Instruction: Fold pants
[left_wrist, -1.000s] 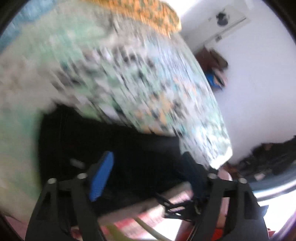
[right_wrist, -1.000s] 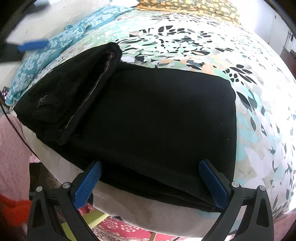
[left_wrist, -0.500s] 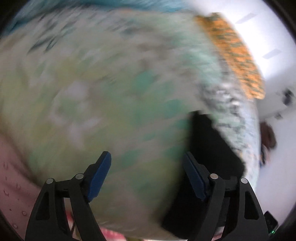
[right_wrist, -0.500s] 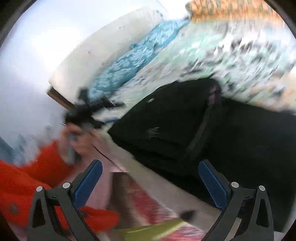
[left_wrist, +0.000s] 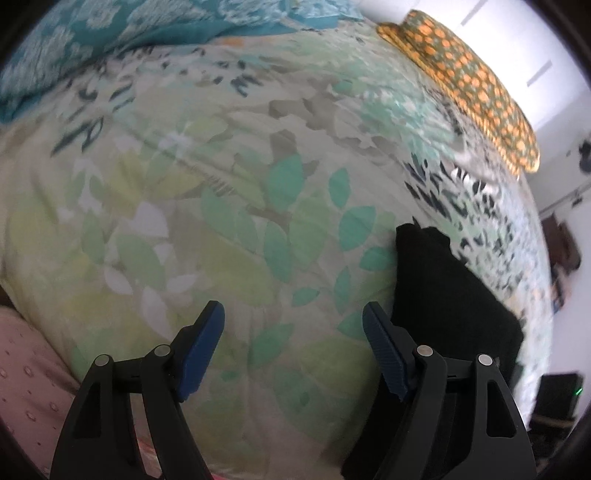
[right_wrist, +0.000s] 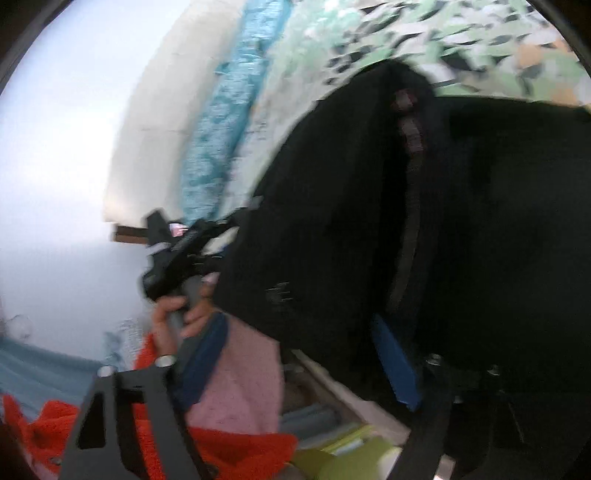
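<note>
The black pants (right_wrist: 461, 221) lie folded on the leaf-print bedsheet near the bed's front edge. In the left wrist view only their left end (left_wrist: 443, 295) shows, to the right of my left gripper (left_wrist: 293, 350). That gripper is open and empty above bare sheet. My right gripper (right_wrist: 299, 365) is open and empty at the pants' front left edge; its right finger (right_wrist: 395, 365) is against the dark cloth. The right wrist view also shows the left gripper tool (right_wrist: 173, 258) held in a hand beside the pants.
A teal patterned pillow (left_wrist: 110, 44) lies at the far left of the bed and an orange-dotted cushion (left_wrist: 472, 81) at the far right. The bedsheet (left_wrist: 221, 203) spreads wide. Red sleeve and pink cloth (right_wrist: 236, 387) are below the bed edge.
Both grippers have swung left. The left one left the pants and now faces bare sheet. The right view turned from the pants' middle to their left end and the person's hand.
</note>
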